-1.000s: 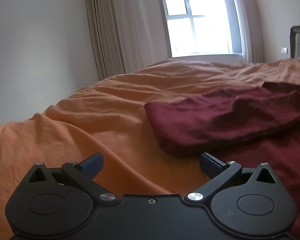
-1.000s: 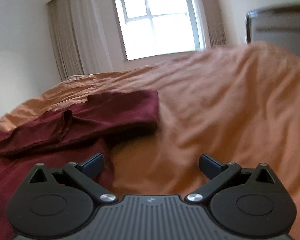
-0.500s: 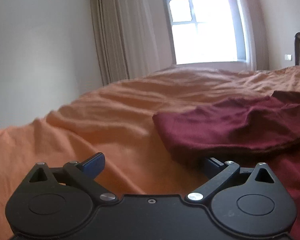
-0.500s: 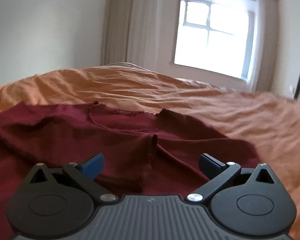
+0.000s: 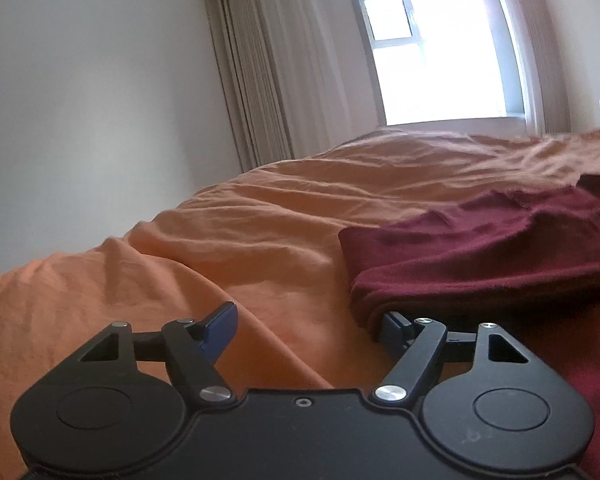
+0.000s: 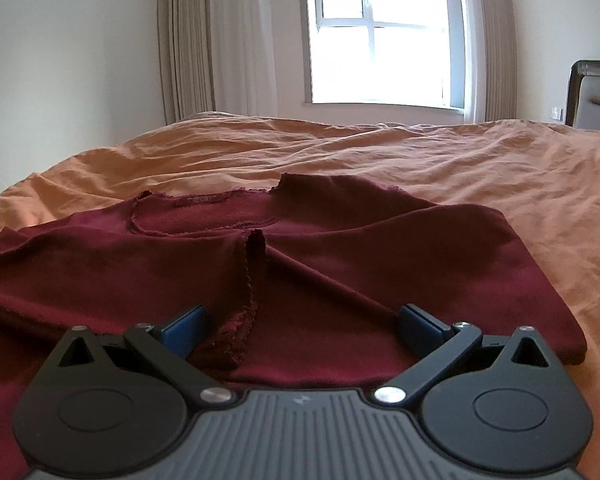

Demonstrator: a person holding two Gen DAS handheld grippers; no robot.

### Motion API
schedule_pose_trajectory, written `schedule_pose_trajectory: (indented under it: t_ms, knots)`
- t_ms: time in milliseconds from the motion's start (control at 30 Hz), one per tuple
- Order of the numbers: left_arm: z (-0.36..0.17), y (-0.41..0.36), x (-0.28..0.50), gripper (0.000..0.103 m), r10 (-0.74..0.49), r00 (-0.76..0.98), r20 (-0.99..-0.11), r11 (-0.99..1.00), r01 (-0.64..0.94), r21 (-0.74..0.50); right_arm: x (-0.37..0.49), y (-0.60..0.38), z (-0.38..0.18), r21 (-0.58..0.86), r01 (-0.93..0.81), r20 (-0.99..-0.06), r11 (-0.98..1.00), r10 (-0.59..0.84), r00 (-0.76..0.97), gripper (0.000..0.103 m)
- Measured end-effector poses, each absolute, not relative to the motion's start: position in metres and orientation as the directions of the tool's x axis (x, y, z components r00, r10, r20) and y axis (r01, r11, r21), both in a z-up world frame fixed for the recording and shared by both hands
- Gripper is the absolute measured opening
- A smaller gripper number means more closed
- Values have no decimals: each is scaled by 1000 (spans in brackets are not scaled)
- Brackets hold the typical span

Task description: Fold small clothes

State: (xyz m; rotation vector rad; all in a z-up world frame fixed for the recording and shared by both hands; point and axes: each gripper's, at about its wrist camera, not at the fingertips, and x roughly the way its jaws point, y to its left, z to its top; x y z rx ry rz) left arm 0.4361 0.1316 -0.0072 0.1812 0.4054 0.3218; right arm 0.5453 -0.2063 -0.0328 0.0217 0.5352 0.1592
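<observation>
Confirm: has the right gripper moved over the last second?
Yes. The right gripper swung left, from orange bedding onto the maroon shirt; the window shifted from left of centre to right of centre.

A bed (image 6: 480,168) is covered by a rumpled orange sheet (image 5: 260,240); a dark red shirt (image 6: 340,264) is spread across its near part.
</observation>
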Motion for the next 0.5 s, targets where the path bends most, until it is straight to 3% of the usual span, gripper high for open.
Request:
schedule_pose_trajectory:
  t_ms: [133,200,400,500]
  knots:
    - [-6,130,431,79,290,873,-392,951,-217,220,542,-208,-26,68,-153,-502,986,166,849,103]
    - [-4,131,423,92,269,870,-414,960,-205,191,531,-211,-17,75,-178,-498,981,191,846,103]
    - [3,128,371,102,211,889,-406,977,-182,110,465,-233,5,43,-290,-467,956,276,840,103]
    - [11,127,341,102,143,906,-398,989,-144,27,427,-254,7,61,-358,-446,932,346,825,103]
